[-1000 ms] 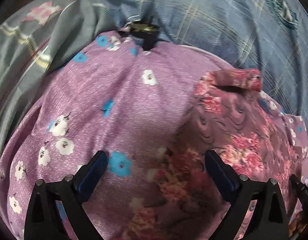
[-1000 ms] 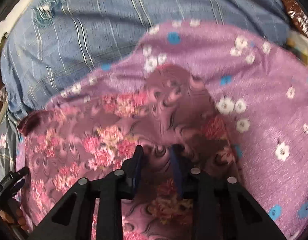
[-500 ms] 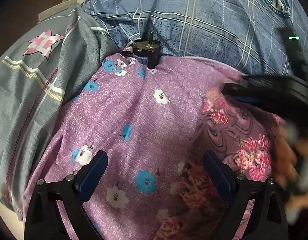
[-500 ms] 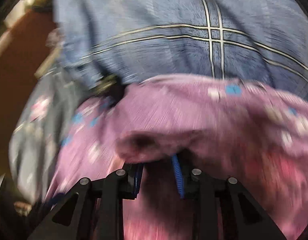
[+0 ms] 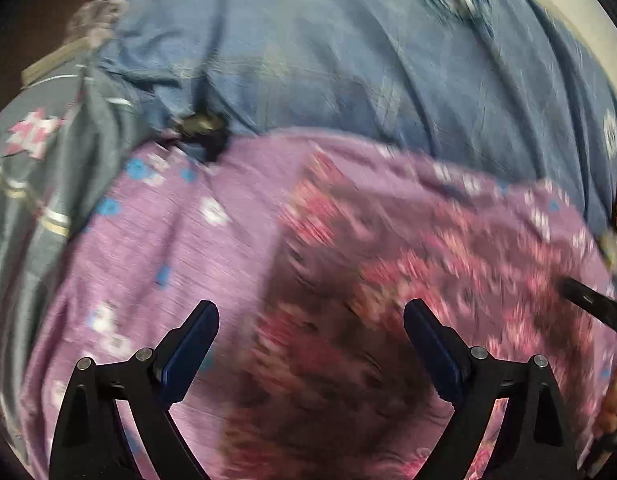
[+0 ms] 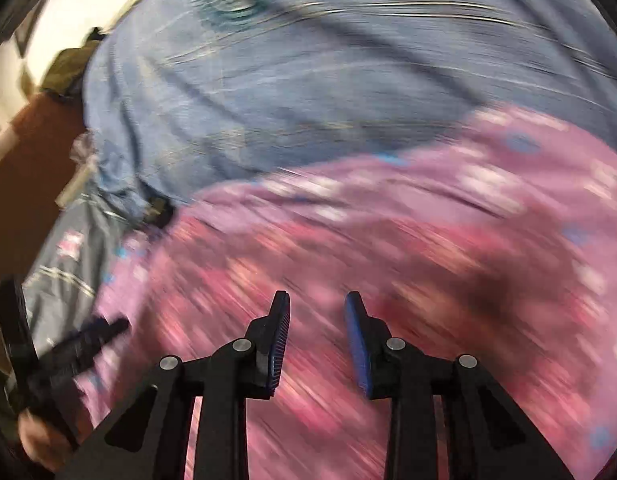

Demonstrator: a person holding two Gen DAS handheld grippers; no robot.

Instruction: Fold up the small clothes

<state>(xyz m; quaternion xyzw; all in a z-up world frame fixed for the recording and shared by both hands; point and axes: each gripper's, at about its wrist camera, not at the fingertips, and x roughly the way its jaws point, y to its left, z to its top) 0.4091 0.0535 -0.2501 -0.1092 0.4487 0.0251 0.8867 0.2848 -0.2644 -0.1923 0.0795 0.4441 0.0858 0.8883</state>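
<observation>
A small pink rose-print garment [image 5: 428, 272] lies on a purple cloth with blue and white flowers [image 5: 156, 240]. Both views are smeared by motion. My left gripper [image 5: 312, 316] hovers over the garment's left edge, jaws wide apart and empty. In the right wrist view, the right gripper [image 6: 317, 300] hangs above the same garment [image 6: 348, 248]. Its jaws stand a narrow gap apart and are opening, and I see no fabric between the pads. The left gripper's black frame [image 6: 68, 344] shows at that view's left edge, in a hand.
A blue plaid sheet [image 5: 308, 60] covers the bed beyond the purple cloth [image 6: 508, 160]. Grey bedding with pink stars [image 5: 28, 180] lies at the left. A small dark object [image 5: 204, 128] sits at the purple cloth's far corner. Brown floor [image 6: 24, 184] shows past the bed's edge.
The right gripper held a fold of the pink garment and swept it across; now the garment lies spread and the jaws are free. The left gripper stayed open and lifted a little.
</observation>
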